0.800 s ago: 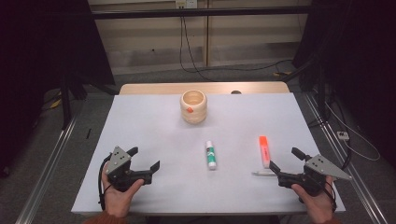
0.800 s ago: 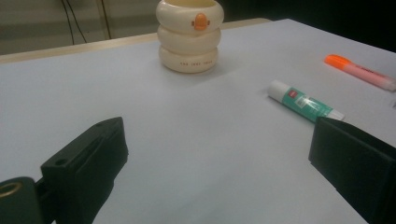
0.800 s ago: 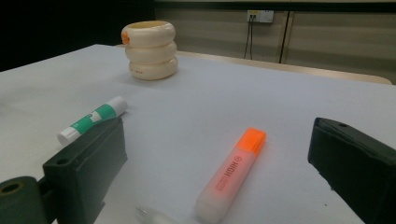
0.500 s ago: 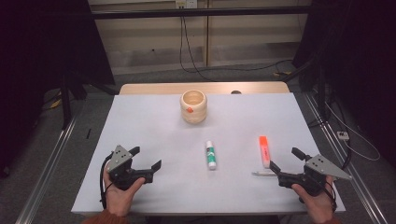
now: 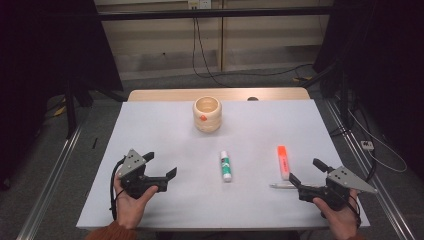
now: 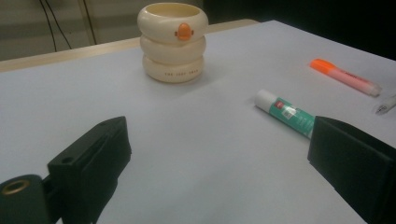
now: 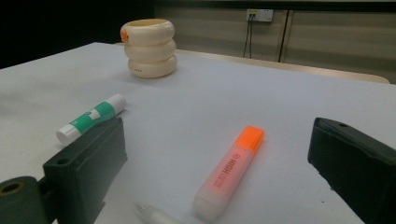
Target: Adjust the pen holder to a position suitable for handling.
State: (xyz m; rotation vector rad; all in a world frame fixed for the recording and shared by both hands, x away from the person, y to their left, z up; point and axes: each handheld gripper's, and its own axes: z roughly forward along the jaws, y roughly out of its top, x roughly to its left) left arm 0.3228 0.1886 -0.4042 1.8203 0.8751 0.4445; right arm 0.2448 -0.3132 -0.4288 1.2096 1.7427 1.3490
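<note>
The orange highlighter (image 7: 229, 171) is lying flat on the white bench (image 5: 150, 130), straight ahead of the right tongs (image 5: 306, 176), whose jaws are standing wide open with nothing between them. It is looking like a light, rigid plastic stick with flat, smooth sides, so it is probably going to slip a little unless pinched across its narrow width near the middle of the barrel. A thin pale pen (image 5: 282, 185) is lying just beside its near end, close enough to get caught in the same pinch. The green-and-white glue stick (image 6: 286, 113) is lying apart to the highlighter's left, nearer the left tongs (image 5: 160, 166), which are also gaping open and empty. It is round and smooth, likely to roll. The cream ringed holder (image 5: 207, 114) is standing upright at the far middle of the bench. The pen is being cut off at the bottom edge of the right gripper view, and the holder's inside is not visible.
</note>
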